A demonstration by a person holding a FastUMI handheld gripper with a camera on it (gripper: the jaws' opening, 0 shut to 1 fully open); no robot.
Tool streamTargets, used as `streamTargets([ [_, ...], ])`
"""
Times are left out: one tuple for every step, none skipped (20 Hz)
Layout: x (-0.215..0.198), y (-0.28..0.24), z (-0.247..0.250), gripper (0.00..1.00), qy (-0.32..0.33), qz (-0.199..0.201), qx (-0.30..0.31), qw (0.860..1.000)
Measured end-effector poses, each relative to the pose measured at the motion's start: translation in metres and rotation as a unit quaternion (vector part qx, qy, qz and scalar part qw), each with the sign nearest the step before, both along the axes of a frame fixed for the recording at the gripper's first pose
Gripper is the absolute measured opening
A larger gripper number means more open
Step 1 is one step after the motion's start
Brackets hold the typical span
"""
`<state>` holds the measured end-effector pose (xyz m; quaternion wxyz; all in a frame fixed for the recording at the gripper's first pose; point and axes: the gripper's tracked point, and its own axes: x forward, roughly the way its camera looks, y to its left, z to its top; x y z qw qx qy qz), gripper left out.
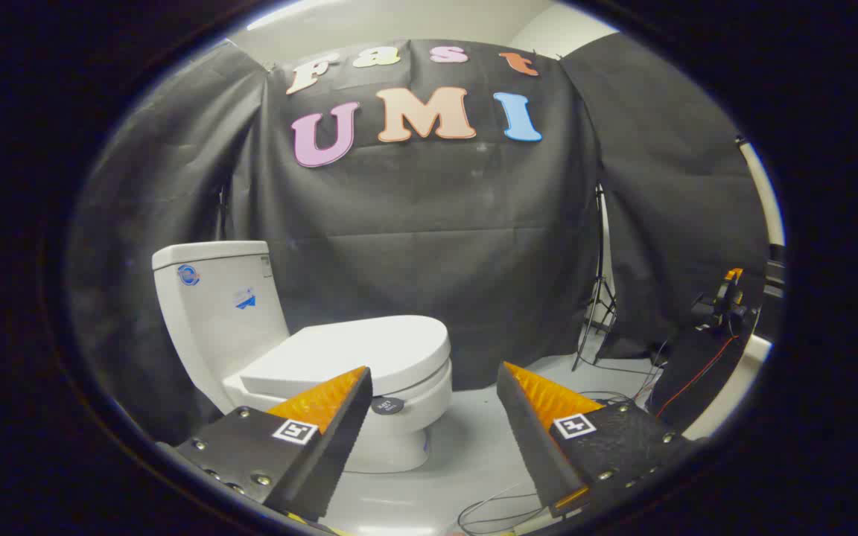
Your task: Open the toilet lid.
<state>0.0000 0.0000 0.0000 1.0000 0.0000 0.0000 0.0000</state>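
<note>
A white toilet (399, 417) stands on the pale floor against the black cloth wall, its tank (217, 305) at the far left. The lid (358, 350) lies flat and closed over the seat and bowl. My gripper (433, 380) hangs open, with nothing between its fingers. The left finger (325, 417) overlaps the near front of the bowl in the view, just below the lid's rim, and I cannot tell whether it touches. The right finger (541, 417) is off to the right of the toilet, over bare floor.
A tripod stand (599, 313) rises by the gap in the cloth at the right. A dark device with red and black wires (719, 313) sits further right. Loose cables (503, 510) trail on the floor just under the fingers.
</note>
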Motion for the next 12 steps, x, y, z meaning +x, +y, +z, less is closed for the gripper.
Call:
streamTargets([
  [0.000,0.001,0.001,0.99,0.000,0.000,0.003,1.000],
  [0.000,0.002,0.002,0.99,-0.001,0.000,0.009,1.000],
  [0.001,0.006,0.003,0.99,-0.001,0.003,0.011,1.000],
  [0.001,0.010,0.002,0.99,0.002,0.006,0.006,1.000],
  [0.002,0.014,0.001,0.99,0.005,0.008,-0.003,1.000],
  [0.003,0.018,0.004,0.99,0.007,0.012,-0.010,1.000],
  [0.004,0.023,0.008,0.99,0.007,0.018,-0.013,1.000],
  [0.005,0.029,0.012,0.99,0.005,0.024,-0.012,1.000],
  [0.007,0.036,0.014,0.99,0.006,0.030,-0.012,0.999],
  [0.008,0.041,0.015,0.99,0.008,0.033,-0.011,0.999],
  [0.009,0.047,0.017,0.99,0.009,0.038,-0.006,0.999],
  [0.010,0.052,0.020,0.99,0.012,0.042,0.003,0.999],
])
